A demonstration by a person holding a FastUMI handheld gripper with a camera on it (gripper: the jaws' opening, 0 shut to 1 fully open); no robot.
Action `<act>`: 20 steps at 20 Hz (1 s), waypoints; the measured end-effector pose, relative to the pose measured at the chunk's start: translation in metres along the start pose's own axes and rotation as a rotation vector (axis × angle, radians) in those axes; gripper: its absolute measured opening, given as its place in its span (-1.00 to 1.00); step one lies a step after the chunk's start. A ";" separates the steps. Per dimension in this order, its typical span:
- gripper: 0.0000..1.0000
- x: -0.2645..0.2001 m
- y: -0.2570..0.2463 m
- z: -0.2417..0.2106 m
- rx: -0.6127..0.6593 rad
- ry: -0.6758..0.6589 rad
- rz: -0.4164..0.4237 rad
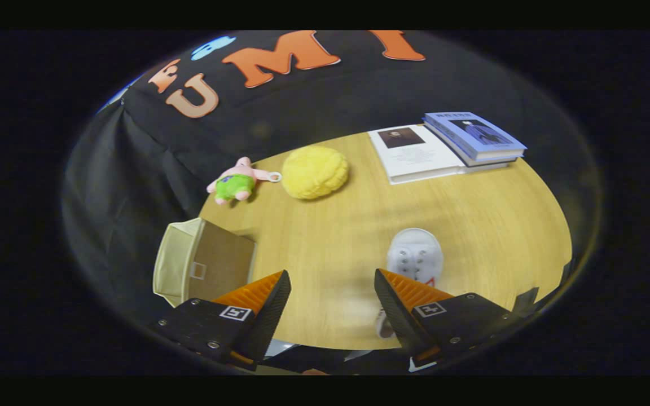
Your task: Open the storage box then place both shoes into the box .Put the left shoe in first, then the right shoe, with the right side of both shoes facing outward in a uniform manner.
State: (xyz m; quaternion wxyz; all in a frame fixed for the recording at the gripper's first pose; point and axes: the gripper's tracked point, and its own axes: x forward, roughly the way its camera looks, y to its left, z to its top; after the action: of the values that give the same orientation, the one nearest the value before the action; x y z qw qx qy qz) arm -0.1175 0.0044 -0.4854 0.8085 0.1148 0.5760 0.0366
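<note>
1. My gripper [332, 290] has its fingers spread wide, with bare table [330, 225] between and ahead of them.
2. A white shoe [415, 256] blocks the lower right, touching my right finger.
3. The beige box [203, 265] crowds the lower left.
4. Farther up, a yellow cushion [315, 172], plush toy [235, 181] and books [449, 148] line the far edge.

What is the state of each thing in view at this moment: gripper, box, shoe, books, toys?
gripper: open, fingers wide apart, nothing between them.
storage box: beige, lying on its side on the table's edge, by one finger.
white shoe: on the table, outside the box, partly behind the other finger.
books: closed, blue ones stacked on a white one.
yellow plush: resting on the table.
pink plush toy: lying beside the yellow plush.
</note>
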 end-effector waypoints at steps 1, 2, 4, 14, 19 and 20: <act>0.78 0.008 -0.021 -0.004 0.011 0.009 -0.033; 0.76 0.018 -0.043 -0.014 0.025 0.037 -0.064; 0.73 0.026 -0.069 -0.034 0.065 0.097 -0.092; 0.28 0.068 -0.111 -0.082 0.174 0.174 -0.092; -0.25 0.069 -0.110 -0.084 0.201 0.182 -0.067; -0.36 0.069 -0.111 -0.083 0.226 0.176 -0.058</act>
State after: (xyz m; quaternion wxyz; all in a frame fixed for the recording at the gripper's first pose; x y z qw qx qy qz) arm -0.1806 -0.0780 -0.6002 0.7377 0.1846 0.6480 -0.0422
